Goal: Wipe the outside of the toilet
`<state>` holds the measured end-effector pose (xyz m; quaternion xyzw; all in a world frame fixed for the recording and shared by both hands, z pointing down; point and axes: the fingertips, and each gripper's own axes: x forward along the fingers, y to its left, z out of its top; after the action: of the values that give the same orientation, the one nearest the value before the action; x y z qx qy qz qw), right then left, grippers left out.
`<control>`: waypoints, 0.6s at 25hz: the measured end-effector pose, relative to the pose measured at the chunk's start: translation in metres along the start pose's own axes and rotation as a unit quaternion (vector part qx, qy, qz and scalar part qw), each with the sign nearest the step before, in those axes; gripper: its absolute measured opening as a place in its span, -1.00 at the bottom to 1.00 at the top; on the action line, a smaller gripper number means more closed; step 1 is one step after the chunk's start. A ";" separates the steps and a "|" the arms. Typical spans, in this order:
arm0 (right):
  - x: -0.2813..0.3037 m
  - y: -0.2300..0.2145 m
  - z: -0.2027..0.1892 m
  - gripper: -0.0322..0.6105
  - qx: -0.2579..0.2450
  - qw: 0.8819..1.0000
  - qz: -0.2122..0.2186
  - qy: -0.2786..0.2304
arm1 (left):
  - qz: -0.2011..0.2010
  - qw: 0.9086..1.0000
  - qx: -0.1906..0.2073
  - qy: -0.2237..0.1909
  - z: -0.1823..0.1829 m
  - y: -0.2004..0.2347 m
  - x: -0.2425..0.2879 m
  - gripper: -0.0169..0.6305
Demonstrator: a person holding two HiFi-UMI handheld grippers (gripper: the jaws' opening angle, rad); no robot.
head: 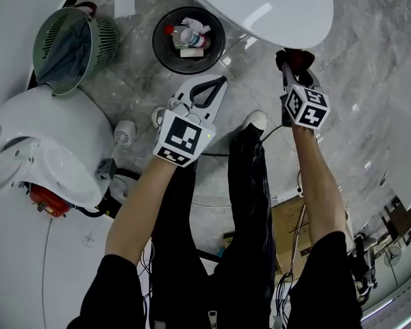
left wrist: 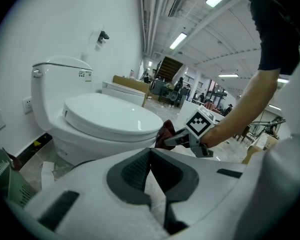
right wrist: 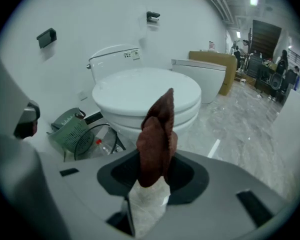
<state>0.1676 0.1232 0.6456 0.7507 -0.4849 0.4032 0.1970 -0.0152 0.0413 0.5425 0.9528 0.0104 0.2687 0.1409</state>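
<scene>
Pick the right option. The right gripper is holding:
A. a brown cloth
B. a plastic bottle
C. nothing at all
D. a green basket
A: in the right gripper view, the right gripper is closed on a brown cloth that sticks up between its jaws, in front of the toilet.

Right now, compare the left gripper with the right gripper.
The left gripper is shut on nothing; the right gripper is shut on a brown cloth. The left gripper hangs over the floor beside the black bin; the right gripper reaches the toilet rim. Both carry marker cubes.
</scene>
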 end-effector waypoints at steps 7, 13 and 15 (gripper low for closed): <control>-0.006 0.111 0.010 -0.47 -0.024 0.997 0.077 -0.022 | 0.031 0.999 -0.008 -0.006 -0.012 0.055 -0.046 -0.95; 0.026 0.210 0.045 -0.47 -0.018 0.992 0.120 -0.045 | 0.069 0.997 -0.021 -0.012 -0.028 0.114 -0.090 -0.95; 0.044 0.233 0.058 -0.47 -0.008 0.992 0.114 -0.051 | 0.074 0.997 -0.024 -0.014 -0.035 0.132 -0.105 -0.95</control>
<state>-0.0059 -0.0475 0.6239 0.7085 -0.5799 0.3804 0.1306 -0.1307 -0.0866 0.5535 0.9510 -0.0688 0.2655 0.1430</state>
